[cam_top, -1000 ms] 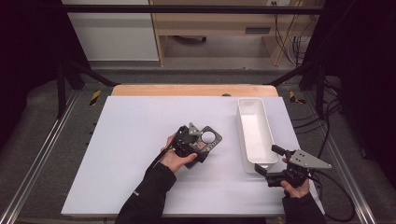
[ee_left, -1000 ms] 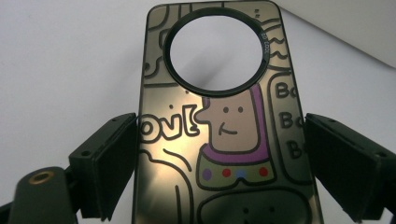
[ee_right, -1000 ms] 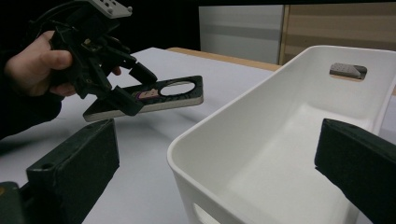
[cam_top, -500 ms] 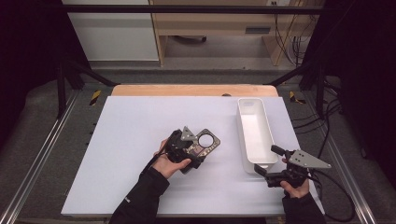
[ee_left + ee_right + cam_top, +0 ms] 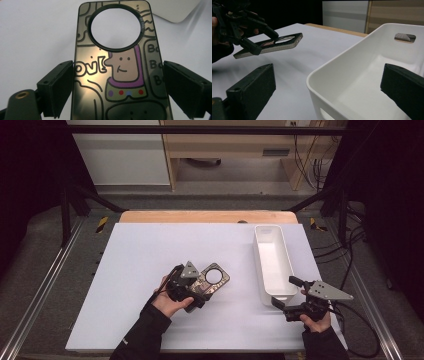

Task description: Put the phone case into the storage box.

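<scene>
Just below the middle of the high view, the left claw [image 5: 192, 287] holds a phone case [image 5: 210, 279], a flat piece with a large round cut-out and cartoon drawings on a shiny dark-gold face. In the left gripper view the case [image 5: 117, 62] runs up the centre of the frame, with the two black jaws at its long edges in the lower half, pinching it from both sides. From the right gripper view the case [image 5: 274, 43] shows in the upper left, lifted off the white table [image 5: 294, 65] and tilted, its far end raised.

Toward the lower right of the high view, the right claw [image 5: 290, 297] sits at the near end of a long white bin [image 5: 272, 262]. Its jaws are spread wide; in the right gripper view they stand at the lower left and lower right corners, with the bin's near rim [image 5: 329, 67] between them and nothing gripped. Case and bin lie near each other, apart.
</scene>
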{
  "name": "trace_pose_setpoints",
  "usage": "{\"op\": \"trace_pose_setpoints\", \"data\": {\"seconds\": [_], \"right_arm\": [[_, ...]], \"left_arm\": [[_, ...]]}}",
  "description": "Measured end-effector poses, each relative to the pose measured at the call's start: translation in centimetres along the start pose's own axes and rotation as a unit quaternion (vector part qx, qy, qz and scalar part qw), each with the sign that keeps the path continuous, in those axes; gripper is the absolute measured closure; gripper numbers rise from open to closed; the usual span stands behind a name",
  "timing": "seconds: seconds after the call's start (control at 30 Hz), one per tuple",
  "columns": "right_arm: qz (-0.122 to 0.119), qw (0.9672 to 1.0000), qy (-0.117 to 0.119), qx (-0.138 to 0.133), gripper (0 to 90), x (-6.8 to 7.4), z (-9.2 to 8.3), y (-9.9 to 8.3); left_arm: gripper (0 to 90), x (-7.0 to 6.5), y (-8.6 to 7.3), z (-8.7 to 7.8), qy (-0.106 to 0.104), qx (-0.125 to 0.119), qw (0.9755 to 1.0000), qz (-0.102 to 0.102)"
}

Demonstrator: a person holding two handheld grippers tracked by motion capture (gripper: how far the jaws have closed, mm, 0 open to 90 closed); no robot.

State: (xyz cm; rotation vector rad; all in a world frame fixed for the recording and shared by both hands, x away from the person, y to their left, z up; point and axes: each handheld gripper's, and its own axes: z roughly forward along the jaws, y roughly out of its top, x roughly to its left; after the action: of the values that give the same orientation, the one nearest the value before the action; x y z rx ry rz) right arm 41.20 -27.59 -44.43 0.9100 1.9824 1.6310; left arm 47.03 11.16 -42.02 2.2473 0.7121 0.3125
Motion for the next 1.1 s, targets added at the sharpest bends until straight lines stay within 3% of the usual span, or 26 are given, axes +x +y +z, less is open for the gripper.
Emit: {"op": "trace_pose_setpoints", "data": {"seconds": [0.67, 1.1], "right_arm": [[-0.009, 0.9997, 0.021, 0.011, 0.3, 0.4, 0.3, 0.3], [-0.019, 0.9981, 0.055, 0.019, 0.3, 1.0, 0.8, 0.8]], "left_arm": [[11.7, 0.5, -2.3, -2.2, -0.016, -0.013, 0.9998, -0.007], [11.7, 0.2, -2.7, -2.5, -0.03, -0.007, 0.9995, 0.006]]}}
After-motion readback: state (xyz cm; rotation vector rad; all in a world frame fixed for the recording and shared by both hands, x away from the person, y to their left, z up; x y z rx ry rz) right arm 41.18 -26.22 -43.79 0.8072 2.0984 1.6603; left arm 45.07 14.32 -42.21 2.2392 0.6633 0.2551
